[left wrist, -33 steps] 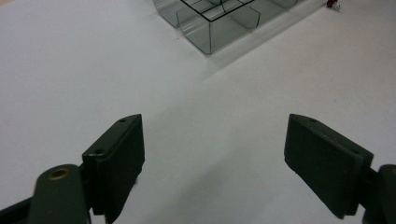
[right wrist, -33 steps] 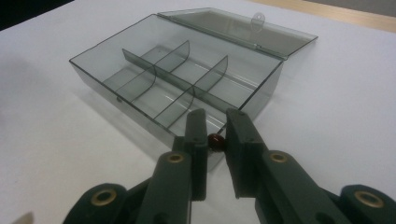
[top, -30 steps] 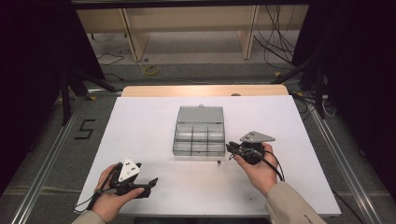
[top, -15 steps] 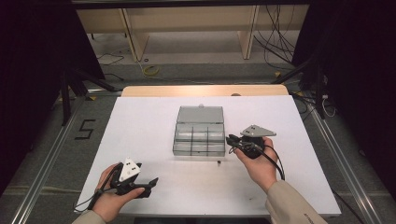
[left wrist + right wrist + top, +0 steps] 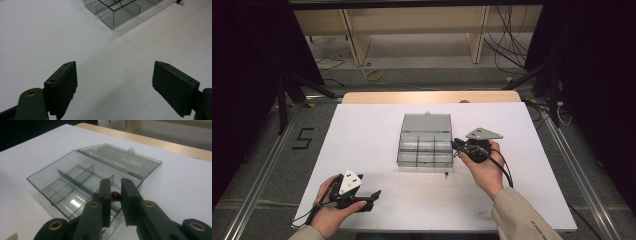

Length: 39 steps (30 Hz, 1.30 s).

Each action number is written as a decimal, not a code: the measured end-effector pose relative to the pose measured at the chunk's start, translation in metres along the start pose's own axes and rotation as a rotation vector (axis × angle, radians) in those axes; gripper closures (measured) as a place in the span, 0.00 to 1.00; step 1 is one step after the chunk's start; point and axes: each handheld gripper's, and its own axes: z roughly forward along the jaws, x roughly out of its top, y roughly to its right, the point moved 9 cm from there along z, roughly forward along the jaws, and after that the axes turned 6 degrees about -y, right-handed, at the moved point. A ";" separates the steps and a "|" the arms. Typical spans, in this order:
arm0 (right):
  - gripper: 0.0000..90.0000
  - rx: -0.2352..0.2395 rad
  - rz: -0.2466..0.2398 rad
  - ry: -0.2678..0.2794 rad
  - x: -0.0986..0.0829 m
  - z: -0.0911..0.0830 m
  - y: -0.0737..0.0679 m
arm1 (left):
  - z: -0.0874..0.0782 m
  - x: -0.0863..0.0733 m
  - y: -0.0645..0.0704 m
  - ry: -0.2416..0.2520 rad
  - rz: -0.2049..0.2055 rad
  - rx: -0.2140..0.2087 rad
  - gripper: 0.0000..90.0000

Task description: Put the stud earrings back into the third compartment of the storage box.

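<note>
Readable writing: a "5" marked on the floor [image 5: 303,138] at the left of the high view; some small print on the sleeve [image 5: 532,227] at the lower right, too small to read.

White surface [image 5: 372,130] with a wooden edge strip at its far side; beyond it, grey floor, loose cables and pale wooden legs at the top of the frame, dark on both sides.

Clear compartment box [image 5: 424,146] in the middle of the frame, lid folded back flat toward the far edge, dividers upright inside. Wide bare white all round it, most to the left and along the near edge. Small dark speck [image 5: 445,174] just below the box's lower right corner.

Right tool [image 5: 115,195] at the box's right wall, jaws nearly together, pinching a small dark red bead [image 5: 115,195] above a near compartment. Left tool [image 5: 371,196] at the lower left, well apart from the box, jaws spread wide over bare white, holding nothing.
</note>
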 end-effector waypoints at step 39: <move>0.88 -0.002 -0.040 -0.105 0.008 0.062 0.001 | 0.000 -0.001 0.001 -0.005 -0.002 -0.009 0.22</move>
